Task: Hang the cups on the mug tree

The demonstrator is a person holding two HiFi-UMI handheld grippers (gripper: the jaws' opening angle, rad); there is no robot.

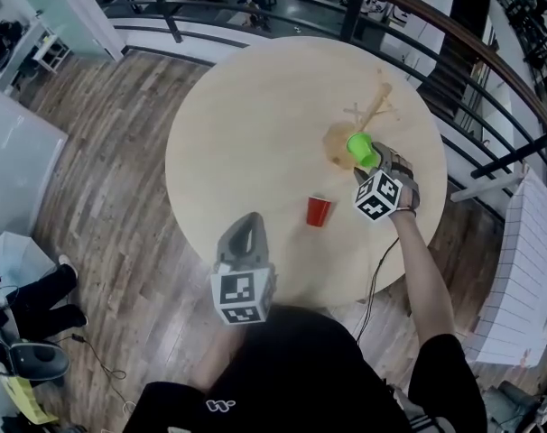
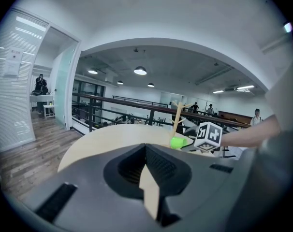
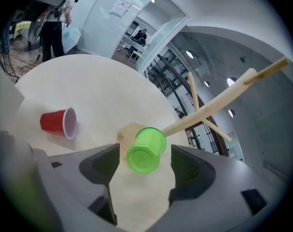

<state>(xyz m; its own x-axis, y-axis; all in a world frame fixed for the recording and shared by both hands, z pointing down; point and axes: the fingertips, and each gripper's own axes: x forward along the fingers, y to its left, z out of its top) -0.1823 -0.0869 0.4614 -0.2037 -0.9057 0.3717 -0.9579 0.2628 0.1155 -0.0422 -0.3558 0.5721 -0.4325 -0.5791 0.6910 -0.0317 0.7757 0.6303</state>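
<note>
A green cup point(image 1: 360, 148) hangs mouth-first on a low peg of the wooden mug tree point(image 1: 371, 114) at the right side of the round table point(image 1: 246, 124). In the right gripper view the green cup point(image 3: 147, 144) sits between my right gripper's point(image 3: 145, 154) jaws, which stand wide apart with a gap on each side of it. A red cup point(image 1: 318, 211) lies on its side near the table's front edge; the red cup point(image 3: 59, 123) also shows left of those jaws. My left gripper point(image 1: 248, 222) is shut and empty, held low over the front edge.
The mug tree point(image 3: 219, 103) has several bare pegs above the cup. A dark railing point(image 1: 255, 12) curves behind the table, with wooden floor point(image 1: 102, 170) to the left. A white slatted panel point(image 1: 526, 269) stands at the right.
</note>
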